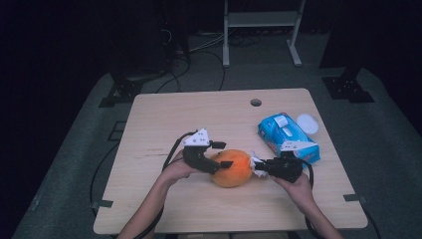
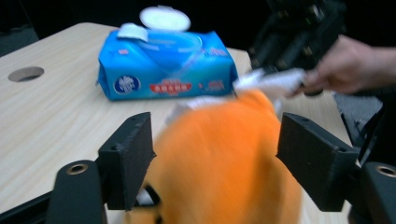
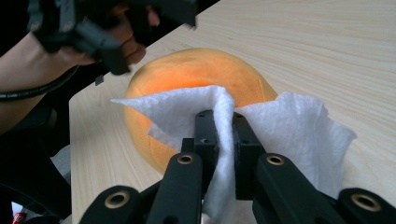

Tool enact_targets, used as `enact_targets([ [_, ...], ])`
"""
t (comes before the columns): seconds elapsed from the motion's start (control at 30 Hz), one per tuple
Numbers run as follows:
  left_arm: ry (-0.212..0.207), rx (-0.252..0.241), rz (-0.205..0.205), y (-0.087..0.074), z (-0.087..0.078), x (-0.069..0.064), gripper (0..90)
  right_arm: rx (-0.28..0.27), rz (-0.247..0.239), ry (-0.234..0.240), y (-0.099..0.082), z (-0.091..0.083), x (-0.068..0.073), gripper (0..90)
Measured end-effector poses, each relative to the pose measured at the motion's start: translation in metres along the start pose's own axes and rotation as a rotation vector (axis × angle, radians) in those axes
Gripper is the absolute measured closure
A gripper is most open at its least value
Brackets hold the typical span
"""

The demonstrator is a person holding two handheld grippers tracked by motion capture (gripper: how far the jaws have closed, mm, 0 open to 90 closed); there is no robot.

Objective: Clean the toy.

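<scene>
While the right gripper (image 3: 225, 128) pinches a white wipe (image 3: 280, 126) tight between its jaws, the orange plush toy (image 1: 232, 168) lies at the table's near centre, touching the wipe at its 3 o'clock side. The left gripper (image 1: 219, 162) sits at the toy's 9 o'clock, jaws spread wide to either side of the toy with no pad pressing. The toy's long axis runs roughly 9 to 3, between both hands. The blue wipes pack (image 1: 287, 137) rests toward 2 o'clock, clear of the work.

Blue wet-wipe pack (image 1: 284, 136) on wooden table (image 1: 164, 117), lid flipped open; metal frame (image 1: 261, 20) behind.
</scene>
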State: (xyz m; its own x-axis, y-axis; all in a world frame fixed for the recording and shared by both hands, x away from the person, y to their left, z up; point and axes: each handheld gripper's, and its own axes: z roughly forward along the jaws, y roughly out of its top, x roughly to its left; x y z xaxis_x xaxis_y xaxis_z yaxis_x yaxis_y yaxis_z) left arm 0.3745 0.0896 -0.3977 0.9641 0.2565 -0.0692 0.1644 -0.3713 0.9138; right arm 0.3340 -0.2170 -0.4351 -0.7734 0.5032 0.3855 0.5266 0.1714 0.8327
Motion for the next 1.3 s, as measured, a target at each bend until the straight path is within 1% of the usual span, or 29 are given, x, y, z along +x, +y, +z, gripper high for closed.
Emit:
enact_targets([
  [0.07,0.009,0.004,-0.021,0.005,0.003,0.009,29.2,0.001,-0.005,0.002,0.000,0.000,0.000,82.8],
  [0.13,0.009,0.019,-0.056,0.004,0.006,0.017,29.7,0.002,-0.007,0.005,0.000,0.000,0.000,82.7],
  [0.17,0.010,0.047,-0.072,0.002,0.009,0.020,30.0,0.005,-0.007,0.008,0.000,-0.001,0.000,82.7],
  [0.23,0.000,0.082,-0.086,-0.003,0.014,0.021,30.0,0.004,-0.002,0.013,-0.001,-0.002,0.000,82.5],
  [0.27,-0.013,0.089,-0.092,-0.006,0.015,0.020,30.2,0.001,0.002,0.018,-0.001,-0.004,-0.001,82.3],
  [0.3,-0.036,0.099,-0.106,-0.009,0.017,0.018,30.2,-0.004,0.009,0.024,-0.002,-0.005,-0.001,82.3],
  [0.33,-0.060,0.105,-0.111,-0.011,0.017,0.015,30.2,-0.010,0.015,0.025,-0.003,-0.008,-0.002,82.2],
  [0.37,-0.094,0.116,-0.115,-0.014,0.019,0.009,30.1,-0.017,0.022,0.025,-0.004,-0.010,-0.003,81.9],
  [0.4,-0.117,0.130,-0.112,-0.015,0.020,0.005,29.5,-0.023,0.030,0.027,-0.004,-0.013,-0.003,81.9],
  [0.43,-0.145,0.145,-0.093,-0.016,0.020,-0.002,29.4,-0.022,0.028,0.026,-0.005,-0.014,-0.003,81.9],
  [0.47,-0.153,0.149,-0.074,-0.017,0.020,-0.006,29.0,-0.012,0.022,0.024,-0.005,-0.014,-0.001,81.9],
  [0.5,-0.150,0.151,-0.055,-0.016,0.020,-0.011,27.7,-0.006,0.018,0.028,-0.006,-0.014,0.000,81.9],
  [0.53,-0.128,0.162,-0.033,-0.014,0.020,-0.014,24.4,0.006,0.014,0.034,-0.007,-0.012,0.001,81.9],
  [0.57,-0.103,0.174,-0.032,-0.012,0.020,-0.015,18.0,0.035,0.003,0.046,-0.009,-0.009,0.004,81.9],
  [0.6,-0.079,0.197,-0.032,-0.011,0.022,-0.015,12.6,0.051,-0.008,0.047,-0.010,-0.007,0.006,82.0],
  [0.63,-0.074,0.216,-0.030,-0.011,0.024,-0.014,7.8,0.058,-0.019,0.052,-0.011,-0.005,0.008,82.0],
  [0.67,-0.079,0.217,-0.032,-0.011,0.025,-0.013,7.1,0.060,-0.021,0.058,-0.011,-0.004,0.009,81.9],
  [0.73,-0.097,0.225,-0.041,-0.014,0.027,-0.014,7.9,0.064,-0.022,0.056,-0.011,-0.005,0.009,81.7],
  [0.8,-0.121,0.232,-0.034,-0.019,0.029,-0.016,15.1,0.068,-0.019,0.059,-0.012,-0.006,0.007,81.2],
  [0.83,-0.124,0.233,-0.027,-0.020,0.029,-0.017,21.4,0.076,-0.018,0.058,-0.013,-0.006,0.007,81.2],
  [0.87,-0.116,0.229,-0.013,-0.022,0.029,-0.019,26.6,0.077,-0.018,0.057,-0.013,-0.006,0.007,81.1],
  [0.9,-0.112,0.223,-0.007,-0.022,0.028,-0.021,34.0,0.081,-0.018,0.056,-0.014,-0.007,0.006,81.1],
  [0.97,-0.101,0.201,0.014,-0.018,0.024,-0.023,43.8,0.075,-0.012,0.057,-0.014,-0.009,0.005,81.2],
  [1.0,-0.093,0.193,0.028,-0.017,0.023,-0.024,45.8,0.068,-0.007,0.060,-0.014,-0.010,0.005,81.1],
  [1.03,-0.074,0.168,0.041,-0.013,0.021,-0.026,46.6,0.062,-0.004,0.061,-0.014,-0.012,0.005,81.2],
  [1.13,-0.006,0.144,0.103,-0.004,0.018,-0.029,47.8,0.020,0.006,0.056,-0.010,-0.018,0.003,81.2],
  [1.2,0.033,0.127,0.116,0.001,0.015,-0.024,47.3,-0.004,0.008,0.036,-0.007,-0.025,0.001,81.2],
  [1.23,0.052,0.126,0.122,0.001,0.014,-0.022,46.8,-0.012,0.006,0.029,-0.005,-0.028,0.000,81.2],
  [1.3,0.111,0.144,0.146,0.000,0.013,-0.016,46.3,-0.021,0.003,0.012,-0.003,-0.033,-0.001,81.2],
])
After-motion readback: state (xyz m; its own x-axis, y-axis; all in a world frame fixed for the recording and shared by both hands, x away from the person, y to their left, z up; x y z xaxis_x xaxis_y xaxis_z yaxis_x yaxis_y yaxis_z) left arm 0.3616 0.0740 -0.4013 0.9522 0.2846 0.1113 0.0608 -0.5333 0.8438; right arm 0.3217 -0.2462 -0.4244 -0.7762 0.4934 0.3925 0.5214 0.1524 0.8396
